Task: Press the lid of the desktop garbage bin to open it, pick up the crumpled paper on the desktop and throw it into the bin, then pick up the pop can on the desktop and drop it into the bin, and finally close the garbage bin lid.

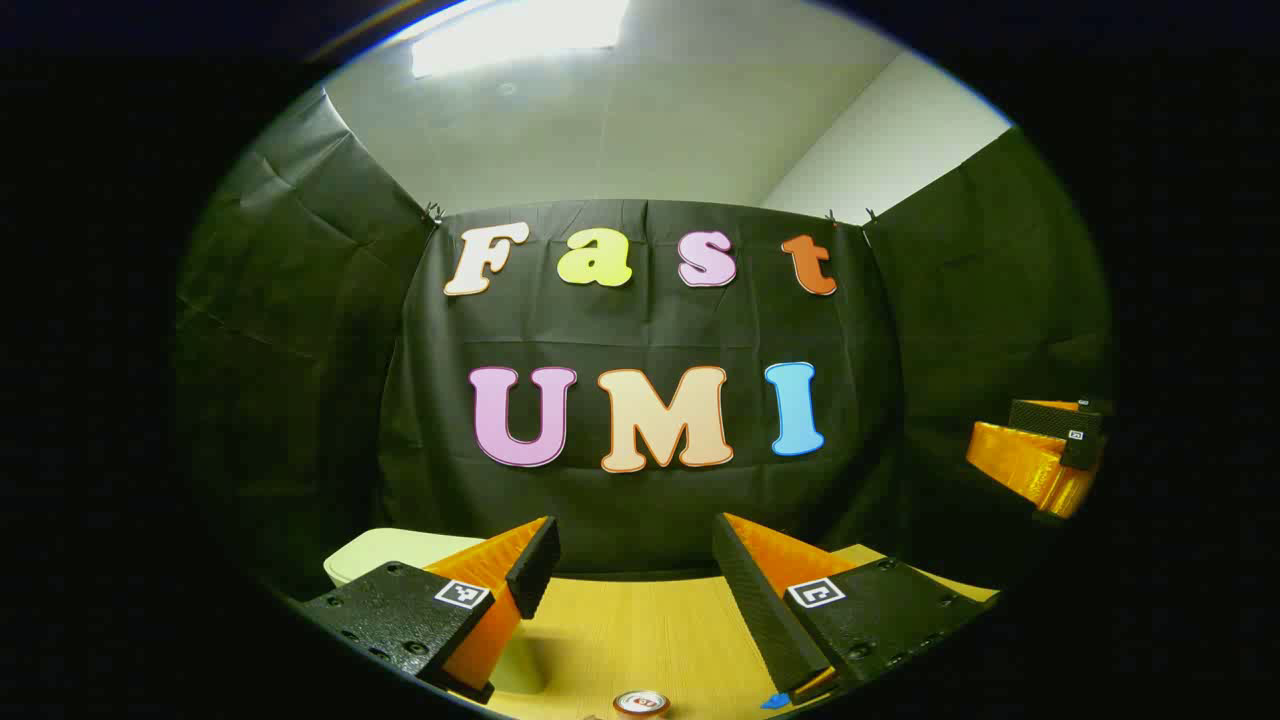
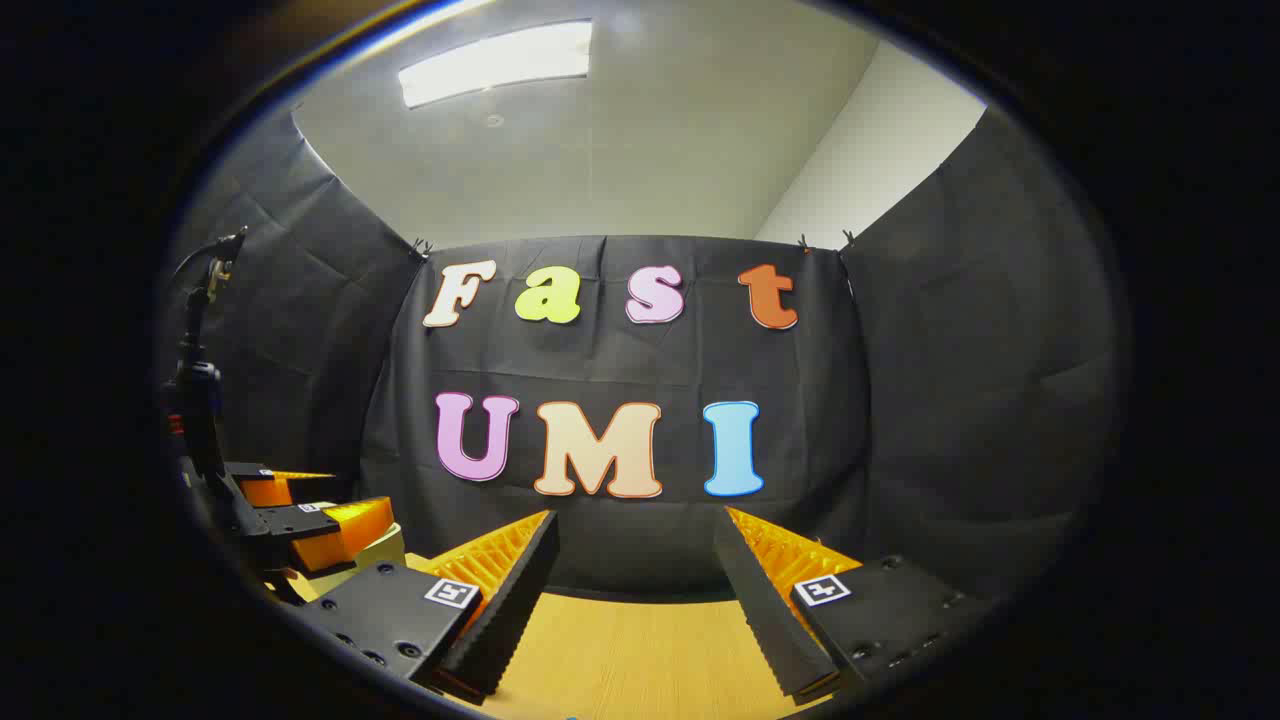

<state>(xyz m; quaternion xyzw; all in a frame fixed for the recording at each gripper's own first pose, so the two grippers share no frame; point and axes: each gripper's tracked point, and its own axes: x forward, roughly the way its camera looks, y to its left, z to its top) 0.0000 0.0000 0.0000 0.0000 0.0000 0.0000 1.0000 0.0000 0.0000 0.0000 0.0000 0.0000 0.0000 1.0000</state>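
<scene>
The top of the pop can [image 1: 641, 703] peeks in at the bottom edge of the left gripper view, standing on the wooden table [image 1: 640, 630] just below and between my fingers. My left gripper [image 1: 632, 570] is open with nothing between its fingers. The pale garbage bin [image 1: 385, 552] sits at the left, partly hidden behind the left finger, its lid looking down. My right gripper [image 2: 635, 570] is open too, held above the table [image 2: 630, 650] with nothing in it. Farther off in that view, the left gripper [image 2: 350, 497] hovers over the pale bin [image 2: 388, 548].
The black cloth wall closes the booth behind the table and on both sides. The right gripper [image 1: 1035, 450] hangs at the far right of the left gripper view, above table height. A small blue marker [image 1: 775, 700] lies on the table near the can.
</scene>
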